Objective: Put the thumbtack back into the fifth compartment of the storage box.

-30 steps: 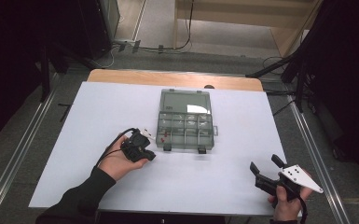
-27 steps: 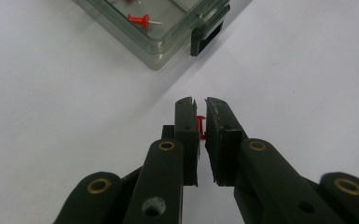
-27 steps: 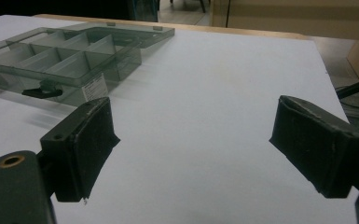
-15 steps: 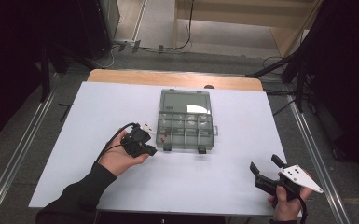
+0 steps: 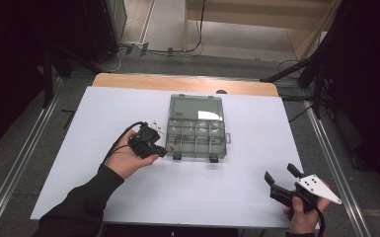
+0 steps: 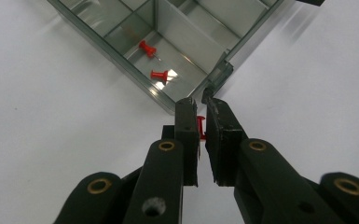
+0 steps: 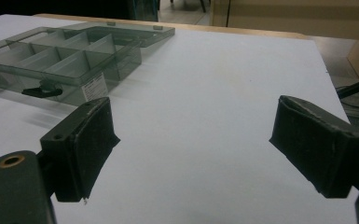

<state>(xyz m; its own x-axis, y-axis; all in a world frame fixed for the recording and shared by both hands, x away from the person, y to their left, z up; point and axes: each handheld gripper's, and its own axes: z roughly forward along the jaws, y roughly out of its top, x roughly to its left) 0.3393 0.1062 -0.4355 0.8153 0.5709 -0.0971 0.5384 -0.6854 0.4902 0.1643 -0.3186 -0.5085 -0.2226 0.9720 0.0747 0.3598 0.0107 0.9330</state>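
A: The left tongs (image 6: 200,105) are pinching a red pushpin (image 6: 200,127) between nearly closed pads, poised just off the near-left corner of the clear compartment box (image 5: 196,129), which is lying open on the white counter (image 5: 103,113).

B: So the carrying step is looking under way. The next move is probably calling for the pin to go over the box wall and into a compartment before the pads are letting go.

A: Two pushpins (image 6: 155,60) are already lying in that corner compartment (the other cells visible are looking bare).

B: And the right tongs (image 5: 282,178)?

A: They are resting wide open, gripping nothing, near the counter's front right edge, well apart from the box.
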